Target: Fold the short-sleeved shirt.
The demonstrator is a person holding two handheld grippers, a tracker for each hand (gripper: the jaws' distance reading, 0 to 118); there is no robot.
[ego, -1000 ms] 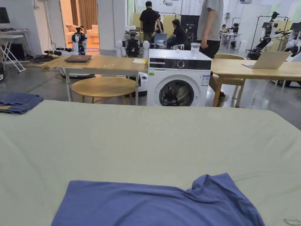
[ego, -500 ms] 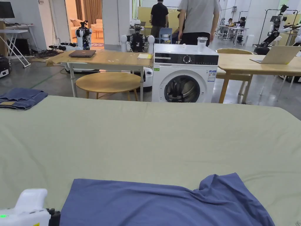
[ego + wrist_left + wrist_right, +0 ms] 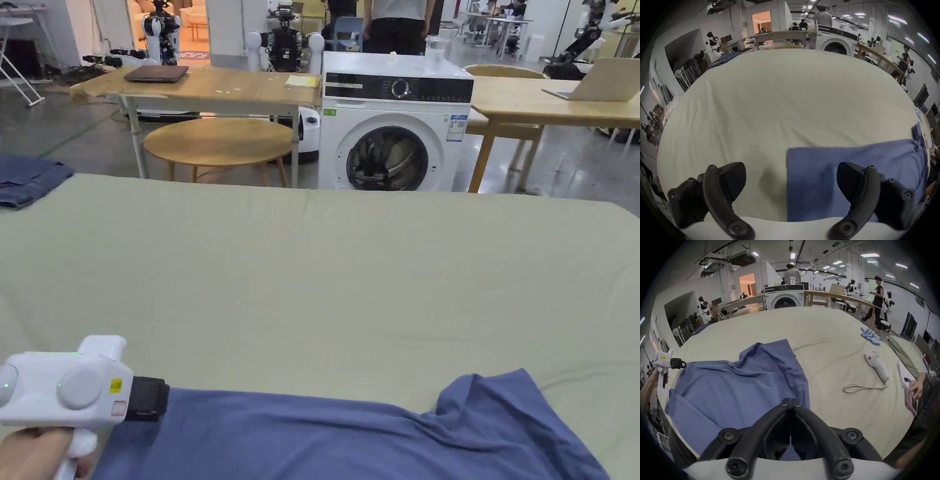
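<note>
Blue shirt (image 3: pixel 350 437), soft, rumpled at sleeve, lies low in frame on pale green sheet (image 3: pixel 325 275). Left gripper (image 3: pixel 791 183) jaws spread wide over shirt's straight edge. Right gripper (image 3: pixel 791 404) jaws closed together above shirt, nothing visibly pinched.

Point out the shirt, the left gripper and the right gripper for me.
shirt (image 3: pixel 350 437), head view, flat middle of the blue cloth.
left gripper (image 3: pixel 791 181), left gripper view, midway between its spread fingertips.
right gripper (image 3: pixel 791 402), right gripper view, its closed fingertips.
</note>
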